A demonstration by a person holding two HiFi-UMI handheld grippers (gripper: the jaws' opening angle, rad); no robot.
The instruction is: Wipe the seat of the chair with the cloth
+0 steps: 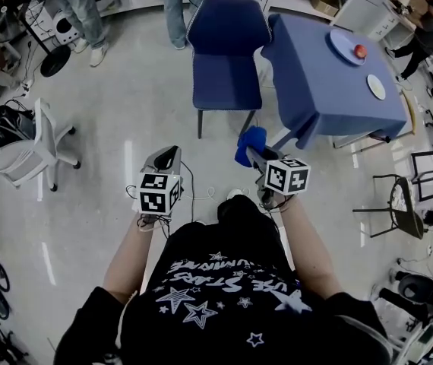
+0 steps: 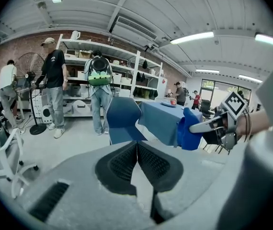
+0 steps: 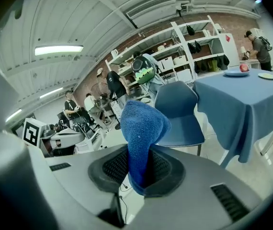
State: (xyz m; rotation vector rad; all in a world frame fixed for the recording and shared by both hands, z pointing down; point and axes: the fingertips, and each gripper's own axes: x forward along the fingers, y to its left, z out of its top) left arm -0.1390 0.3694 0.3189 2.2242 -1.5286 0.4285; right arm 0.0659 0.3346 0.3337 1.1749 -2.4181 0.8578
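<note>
The cloth [image 3: 141,128] is pinched only by its lower fold, most of it standing loose above the right gripper [image 3: 139,169]; dragged hard over the seat [image 1: 225,90], it could, I judge, slip free or bunch, leaving bare jaws to scrape; the chair [image 1: 228,52] stands well ahead, unreached, and a heavy push might slide it against the blue-draped table [image 1: 330,74] beside it. The right gripper is clamped on the cloth, short of the chair; the left gripper [image 2: 137,150], equally short of the chair, has its jaws pressed together on nothing.
</note>
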